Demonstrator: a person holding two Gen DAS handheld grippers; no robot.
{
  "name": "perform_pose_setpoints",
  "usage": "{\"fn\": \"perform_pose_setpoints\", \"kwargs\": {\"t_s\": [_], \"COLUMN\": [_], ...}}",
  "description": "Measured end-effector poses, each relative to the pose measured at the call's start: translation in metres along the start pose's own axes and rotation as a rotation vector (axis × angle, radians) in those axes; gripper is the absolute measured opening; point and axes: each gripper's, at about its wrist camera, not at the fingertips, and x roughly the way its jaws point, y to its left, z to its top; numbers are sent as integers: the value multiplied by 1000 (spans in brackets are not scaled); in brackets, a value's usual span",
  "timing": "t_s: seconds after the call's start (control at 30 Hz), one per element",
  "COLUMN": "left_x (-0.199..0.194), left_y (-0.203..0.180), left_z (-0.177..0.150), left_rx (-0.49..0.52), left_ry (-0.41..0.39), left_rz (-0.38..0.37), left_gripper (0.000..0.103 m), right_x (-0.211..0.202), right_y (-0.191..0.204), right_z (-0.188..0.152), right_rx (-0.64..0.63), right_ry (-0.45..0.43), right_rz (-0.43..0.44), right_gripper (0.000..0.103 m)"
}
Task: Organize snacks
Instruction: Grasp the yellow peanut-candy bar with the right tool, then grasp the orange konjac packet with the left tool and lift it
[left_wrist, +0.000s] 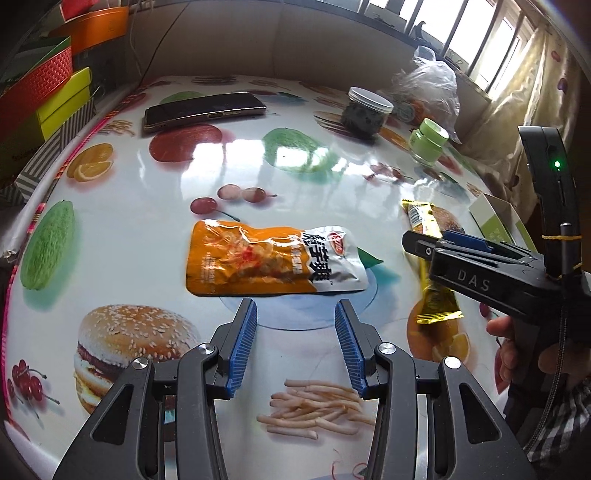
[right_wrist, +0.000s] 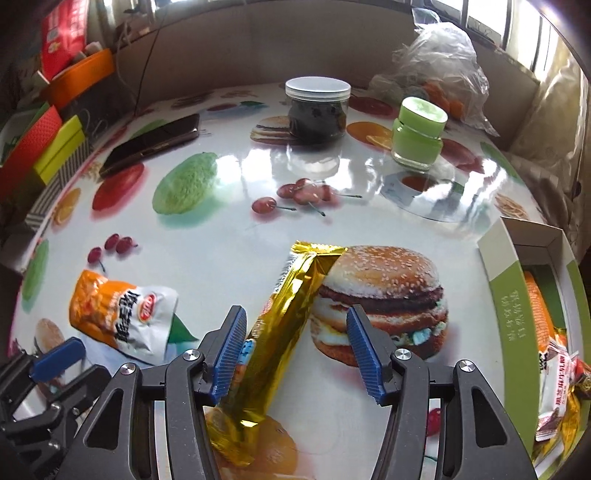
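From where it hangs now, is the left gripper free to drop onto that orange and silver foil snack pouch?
Probably yes. The left gripper has open, empty jaws just short of the orange and silver foil snack pouch, which lies flat with nothing on it; the right gripper is off to the side.

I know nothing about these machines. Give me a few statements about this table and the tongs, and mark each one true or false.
1. The right tongs are clamped tight on the gold snack bar. False: they stand open, with the bar lying on the table between them.
2. The orange snack pouch lies flat on the table, ahead of the left tongs. True.
3. The green-lidded jar is tipped on its side. False: it stands upright.
4. The green and white box already holds wrapped snacks. True.
5. The phone lies on top of the pouch. False: they lie well apart.
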Motion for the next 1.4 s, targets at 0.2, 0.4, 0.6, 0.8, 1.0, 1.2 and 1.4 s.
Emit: {"fn": "perform_pose_setpoints", "kwargs": {"t_s": [0.2,0.4,0.6,0.8,1.0,1.2,1.4], "left_x": [-4,-5,3,8,6,3,15], "left_y": [12,32,31,5,-14,-9,-18], "left_z": [10,15,15,14,16,34,39], "left_rx": [0,-41,-57,-3,149,337,519], "left_ry": [-9,-20,2,18,16,-4,23], "left_rz": [53,92,64,1,22,92,63], "left_gripper": [45,51,51,51,51,51,57], "right_x": [-14,-16,-20,-24,-26,-27,-27], "right_y": [-8,-14,-18,-22,-27,-30,-30], "right_z": [-12,-25,-30,-34,-37,-39,-39], "right_rx": [19,8,-18,-27,-26,-18,-11], "right_ry": [-4,3,-12,-15,-17,-22,-24], "right_rz": [43,23,-3,4,22,35,39], "right_gripper": [56,56,38,24,24,24,24]}}
